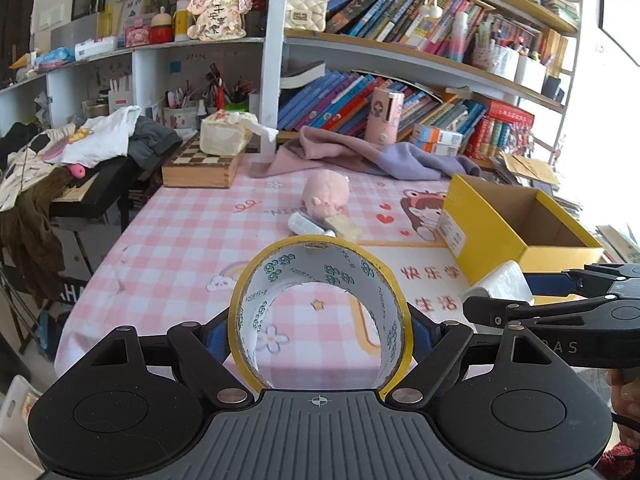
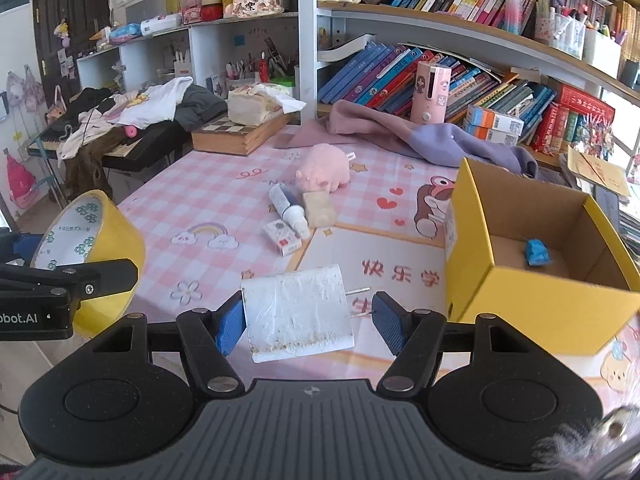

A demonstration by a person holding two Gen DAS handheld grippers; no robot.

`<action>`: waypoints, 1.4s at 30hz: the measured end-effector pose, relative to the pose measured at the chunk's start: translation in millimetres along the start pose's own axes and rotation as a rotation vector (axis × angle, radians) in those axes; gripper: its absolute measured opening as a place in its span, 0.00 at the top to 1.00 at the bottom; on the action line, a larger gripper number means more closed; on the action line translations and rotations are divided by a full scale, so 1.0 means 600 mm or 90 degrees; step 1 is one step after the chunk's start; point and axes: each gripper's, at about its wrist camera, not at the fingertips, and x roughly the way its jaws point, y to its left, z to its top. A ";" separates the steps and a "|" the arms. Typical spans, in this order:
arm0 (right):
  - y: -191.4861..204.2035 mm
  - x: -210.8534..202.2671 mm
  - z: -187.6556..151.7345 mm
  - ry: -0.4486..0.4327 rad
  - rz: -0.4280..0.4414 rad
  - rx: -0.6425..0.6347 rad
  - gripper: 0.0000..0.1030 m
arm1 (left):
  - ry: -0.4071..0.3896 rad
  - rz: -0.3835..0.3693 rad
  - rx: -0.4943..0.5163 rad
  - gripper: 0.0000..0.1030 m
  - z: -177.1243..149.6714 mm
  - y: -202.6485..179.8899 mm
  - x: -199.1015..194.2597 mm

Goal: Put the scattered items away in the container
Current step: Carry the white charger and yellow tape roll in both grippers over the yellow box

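Note:
My left gripper [image 1: 320, 332] is shut on a yellow tape roll [image 1: 320, 264], held above the pink checked table; the roll also shows in the right wrist view [image 2: 116, 240]. My right gripper [image 2: 308, 320] holds a white plug adapter [image 2: 296, 312] with two metal prongs pointing right; the left pad touches it, the right pad stands slightly off near the prongs. The yellow cardboard box [image 2: 532, 304] stands to the right with a small blue toy [image 2: 536, 252] inside. A pink plush pig [image 2: 324, 168], a tube [image 2: 288, 210], a beige block [image 2: 318, 208] and a small white box [image 2: 282, 238] lie mid-table.
A purple and pink cloth [image 2: 420, 136] lies at the back by the bookshelf [image 2: 440, 40]. A chessboard box [image 2: 240, 134] with a tissue pack [image 2: 256, 104] stands at the back left. A keyboard with clothes [image 2: 120, 128] sits off the table's left edge.

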 end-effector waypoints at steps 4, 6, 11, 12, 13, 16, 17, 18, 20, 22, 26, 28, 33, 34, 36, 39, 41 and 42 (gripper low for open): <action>0.003 -0.018 -0.022 0.008 -0.006 0.002 0.37 | 0.009 -0.014 0.005 0.18 -0.017 -0.012 -0.011; 0.003 -0.026 -0.031 0.010 -0.011 0.007 0.37 | 0.012 -0.021 0.010 0.18 -0.022 -0.018 -0.016; -0.006 -0.044 -0.046 0.014 -0.029 0.026 0.37 | 0.016 -0.039 0.018 0.18 -0.032 -0.031 -0.023; -0.008 -0.047 -0.049 0.015 -0.034 0.029 0.37 | 0.017 -0.044 0.019 0.18 -0.033 -0.034 -0.024; -0.011 -0.050 -0.052 0.017 -0.039 0.032 0.37 | 0.018 -0.049 0.021 0.18 -0.034 -0.037 -0.023; -0.020 -0.060 -0.062 0.020 -0.053 0.041 0.37 | 0.022 -0.066 0.030 0.18 -0.037 -0.052 -0.021; -0.023 -0.063 -0.064 0.020 -0.058 0.043 0.37 | 0.023 -0.072 0.034 0.18 -0.037 -0.057 -0.020; -0.027 -0.066 -0.067 0.021 -0.063 0.047 0.37 | 0.024 -0.079 0.039 0.18 -0.038 -0.062 -0.019; -0.034 -0.072 -0.071 0.022 -0.073 0.056 0.37 | 0.027 -0.092 0.048 0.18 -0.038 -0.072 -0.017; -0.042 -0.077 -0.077 0.024 -0.082 0.066 0.37 | 0.031 -0.106 0.056 0.18 -0.039 -0.081 -0.013; -0.060 -0.089 -0.090 0.030 -0.107 0.091 0.37 | 0.041 -0.136 0.074 0.18 -0.040 -0.102 -0.006; -0.070 -0.094 -0.095 0.035 -0.117 0.104 0.37 | 0.045 -0.150 0.083 0.18 -0.040 -0.113 -0.002; -0.090 -0.109 -0.107 0.036 -0.143 0.127 0.37 | 0.051 -0.179 0.105 0.18 -0.038 -0.140 0.006; -0.093 -0.112 -0.109 0.037 -0.147 0.131 0.37 | 0.053 -0.185 0.109 0.18 -0.037 -0.145 0.008; -0.102 -0.119 -0.112 0.037 -0.158 0.137 0.37 | 0.054 -0.197 0.115 0.18 -0.035 -0.156 0.013; -0.114 -0.128 -0.118 0.037 -0.177 0.145 0.37 | 0.056 -0.217 0.124 0.18 -0.033 -0.174 0.019; -0.125 -0.134 -0.121 0.039 -0.190 0.153 0.37 | 0.059 -0.231 0.131 0.18 -0.031 -0.189 0.025; -0.129 -0.137 -0.123 0.039 -0.197 0.158 0.37 | 0.061 -0.238 0.134 0.18 -0.030 -0.196 0.029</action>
